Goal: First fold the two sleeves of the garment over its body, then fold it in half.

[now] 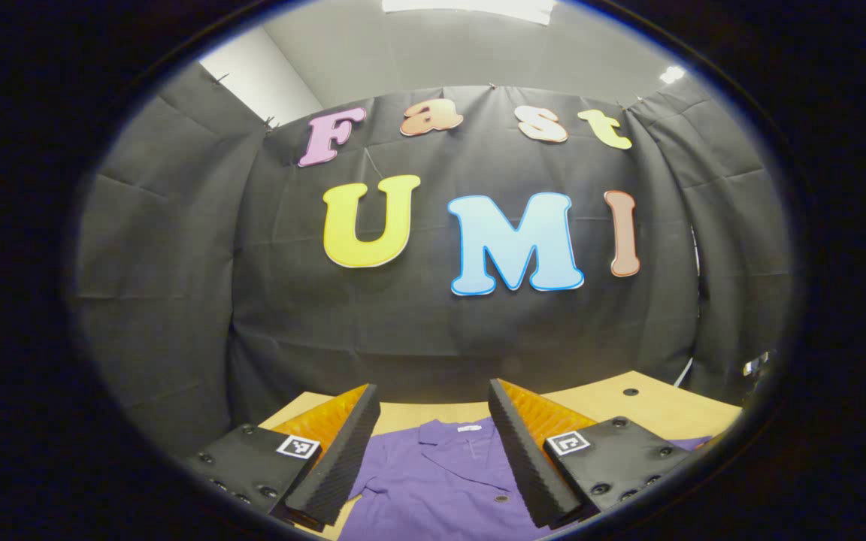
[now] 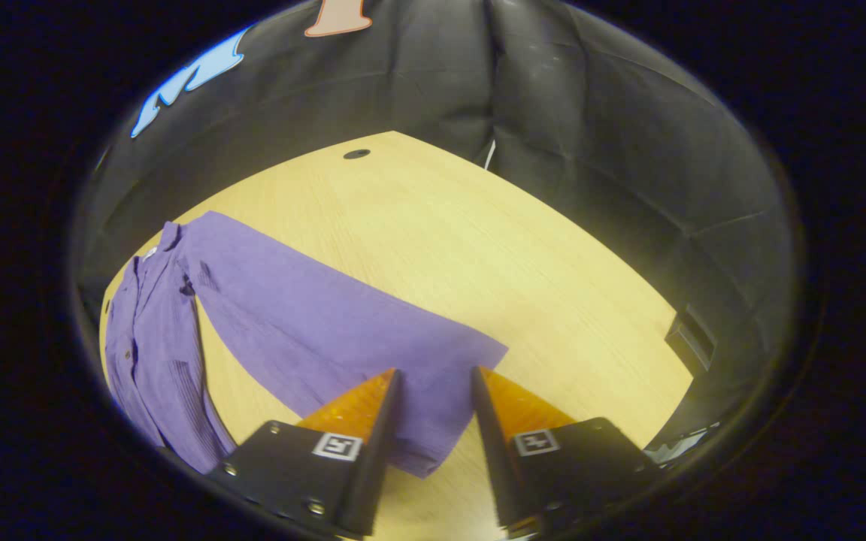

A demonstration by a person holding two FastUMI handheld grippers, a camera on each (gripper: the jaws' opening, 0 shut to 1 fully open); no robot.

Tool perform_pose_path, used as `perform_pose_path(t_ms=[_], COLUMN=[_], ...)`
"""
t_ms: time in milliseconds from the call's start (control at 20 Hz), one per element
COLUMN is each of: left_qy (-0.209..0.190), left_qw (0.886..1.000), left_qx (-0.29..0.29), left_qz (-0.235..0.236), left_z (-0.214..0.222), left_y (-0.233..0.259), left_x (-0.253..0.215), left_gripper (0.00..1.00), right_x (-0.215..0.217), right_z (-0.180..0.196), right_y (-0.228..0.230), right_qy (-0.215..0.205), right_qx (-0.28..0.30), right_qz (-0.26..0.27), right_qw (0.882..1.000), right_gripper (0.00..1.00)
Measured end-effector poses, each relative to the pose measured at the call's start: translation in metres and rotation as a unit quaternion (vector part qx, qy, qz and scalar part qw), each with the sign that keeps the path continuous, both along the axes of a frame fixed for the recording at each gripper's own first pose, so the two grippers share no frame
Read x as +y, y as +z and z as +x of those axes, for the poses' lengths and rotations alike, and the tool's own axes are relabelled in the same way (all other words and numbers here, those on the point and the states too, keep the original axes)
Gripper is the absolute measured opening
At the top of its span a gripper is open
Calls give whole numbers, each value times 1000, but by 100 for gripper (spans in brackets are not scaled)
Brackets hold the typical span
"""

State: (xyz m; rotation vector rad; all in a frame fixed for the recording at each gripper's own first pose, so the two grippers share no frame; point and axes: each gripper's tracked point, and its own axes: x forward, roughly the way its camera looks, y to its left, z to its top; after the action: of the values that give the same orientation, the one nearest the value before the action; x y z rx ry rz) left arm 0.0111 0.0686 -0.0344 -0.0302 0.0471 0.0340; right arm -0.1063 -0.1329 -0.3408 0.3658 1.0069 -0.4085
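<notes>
- Left gripper view: left gripper [image 1: 433, 458] at bottom centre, fingers spread wide, nothing between them, raised off the table [image 1: 651, 409].
- Same view: shirt [image 1: 440, 481] flat at bottom centre, collar [image 1: 448, 432] toward the booth wall, buttons along the front.
- Right gripper view: right gripper [image 2: 437, 439] at bottom centre, fingers apart, empty, poised over the cuff [image 2: 440, 398].
- Same view: sleeve [image 2: 328, 315] stretched straight from upper left to the cuff at centre; shirt body at left edge.
- Step, judged: first sleeve fold. Pinch the cuff squarely, lift little, carry it across the body, lay it flat without dragging the shirt.
- Difference: collar and buttons read best in the left gripper view; the outstretched sleeve in the right.
</notes>
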Motion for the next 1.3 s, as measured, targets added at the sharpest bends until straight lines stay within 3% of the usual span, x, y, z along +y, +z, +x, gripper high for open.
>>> perform_pose_path(t_ms=[100, 150, 250, 300, 550, 750, 1100, 1300], left_qy=[-3, -4, -4, -5, -4, -3, -7, -3], left_qw=[1000, 1000, 1000, 1000, 1000, 1000, 1000, 1000], left_qx=[-4, -4, -7, -6, -4, -4, 2, 2], left_qz=[0, -1, -3, -5, -10, -12, -25, -18], left_z=[-1, -1, -1, -1, -4, -4, -1, -3], left_y=[1, 0, -1, -3, -8, -10, -24, -28], left_x=[7, 11, 17, 20, 34, 43, 59, 71], left_gripper=[94, 94, 94, 94, 94, 94, 94, 94], right_x=[4, 5, 2, 5, 9, 15, 50, 77], right_z=[4, 4, 6, 7, 12, 26, 98, 147], right_y=[-1, 0, 8, 4, 10, 48, 152, 196], right_qy=[-8, -7, -13, -7, -15, 0, 40, 72], right_qx=[-3, 2, 0, 8, 1, -45, -159, -209], right_qz=[8, 7, -8, -6, 14, 13, 15, 9], right_qw=[1000, 1000, 1000, 1000, 1000, 999, 986, 975], right_gripper=[55, 21, 21, 5, 4, 4, 7, 4])
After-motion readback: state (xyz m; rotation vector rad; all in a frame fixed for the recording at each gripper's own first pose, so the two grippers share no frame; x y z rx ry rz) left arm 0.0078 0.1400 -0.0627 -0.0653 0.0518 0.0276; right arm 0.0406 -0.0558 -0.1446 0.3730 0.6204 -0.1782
